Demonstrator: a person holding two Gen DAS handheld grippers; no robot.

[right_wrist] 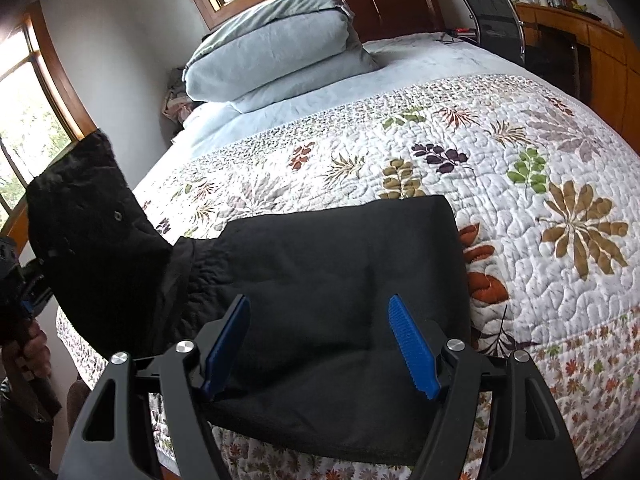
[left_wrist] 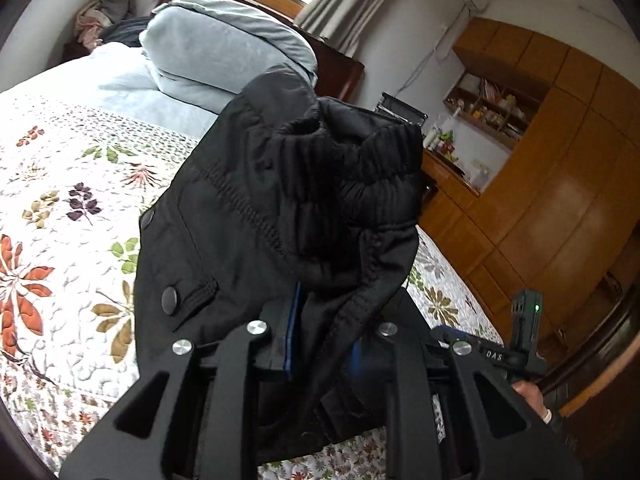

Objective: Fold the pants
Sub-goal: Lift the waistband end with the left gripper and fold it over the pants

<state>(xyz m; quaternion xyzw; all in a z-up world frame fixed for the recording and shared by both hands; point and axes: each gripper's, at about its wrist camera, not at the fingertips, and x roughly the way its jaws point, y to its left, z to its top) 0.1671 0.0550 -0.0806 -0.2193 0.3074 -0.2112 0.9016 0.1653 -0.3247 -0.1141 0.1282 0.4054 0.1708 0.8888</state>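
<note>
The black pants [right_wrist: 328,264] lie low-centre on the bed [right_wrist: 520,208], thick and floppy (likely heavy); left claw [left_wrist: 320,320] pinches the raised waistband, right claw [right_wrist: 320,344] hovers agape, empty.

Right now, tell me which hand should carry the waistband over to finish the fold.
Left. The left gripper is already shut on the pants at the lifted waistband. The right gripper is open over the flat part on the bed, holding nothing.
</note>
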